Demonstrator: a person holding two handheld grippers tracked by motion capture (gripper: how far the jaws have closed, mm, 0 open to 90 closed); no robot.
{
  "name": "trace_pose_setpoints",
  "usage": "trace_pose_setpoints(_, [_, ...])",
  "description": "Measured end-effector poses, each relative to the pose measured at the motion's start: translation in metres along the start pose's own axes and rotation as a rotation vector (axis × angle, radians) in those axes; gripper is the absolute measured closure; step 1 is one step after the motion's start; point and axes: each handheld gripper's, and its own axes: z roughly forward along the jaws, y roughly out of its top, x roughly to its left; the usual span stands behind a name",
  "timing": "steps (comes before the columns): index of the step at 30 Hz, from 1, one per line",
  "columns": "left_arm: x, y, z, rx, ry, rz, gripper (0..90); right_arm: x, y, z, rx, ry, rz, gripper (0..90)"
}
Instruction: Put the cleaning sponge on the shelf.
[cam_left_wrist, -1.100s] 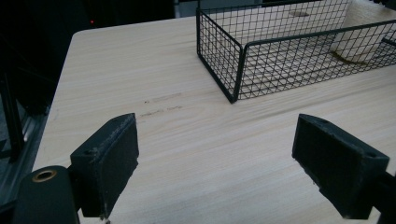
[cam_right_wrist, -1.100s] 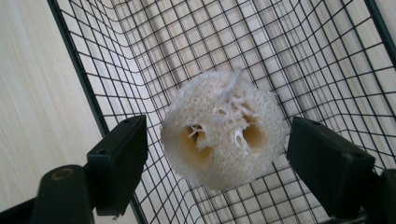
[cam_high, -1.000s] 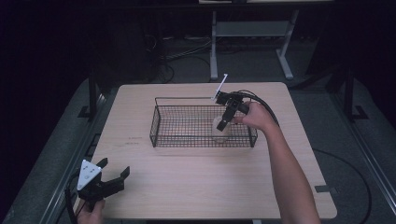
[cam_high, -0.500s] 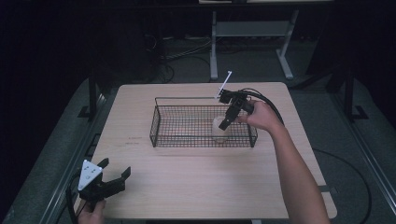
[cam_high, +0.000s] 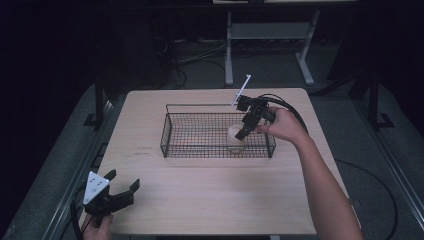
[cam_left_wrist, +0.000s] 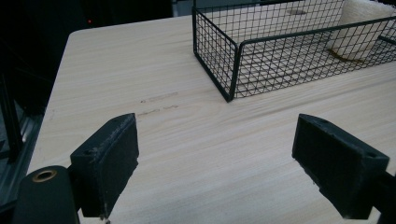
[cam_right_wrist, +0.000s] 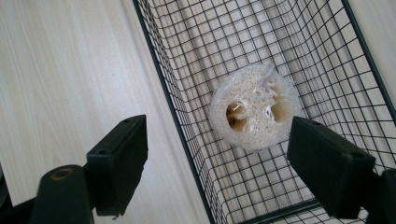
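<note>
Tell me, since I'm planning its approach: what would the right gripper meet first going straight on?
Probably the loofah piece in the wire basket, which sits ahead of the right gripper; one finger may catch the rim first.

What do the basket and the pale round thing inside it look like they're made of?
Basket: thin black-coated metal wire, judging by its rigid, matte open grid. Round thing: probably dried natural loofah, off-white and fibrous, with hollow channels at its end. Table: light wood grain, perhaps laminate.
</note>
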Motion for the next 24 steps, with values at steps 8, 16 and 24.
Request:
trace_pose_setpoints(8, [-0.001, 0.000, 0.000, 0.000, 0.000, 0.004, 13.8, 0.008, -0.008, -0.004, -0.012, 0.011, -0.007, 19.9])
trace_pose_setpoints(16, [-0.001, 0.000, 0.000, 0.003, -0.002, 0.006, 13.8, 0.015, -0.017, -0.005, -0.009, 0.018, -0.015, 19.8])
trace_pose_setpoints(24, [-0.003, 0.000, 0.001, 0.004, -0.004, 0.009, 13.8, 0.024, -0.025, -0.007, -0.039, 0.034, -0.028, 19.8])
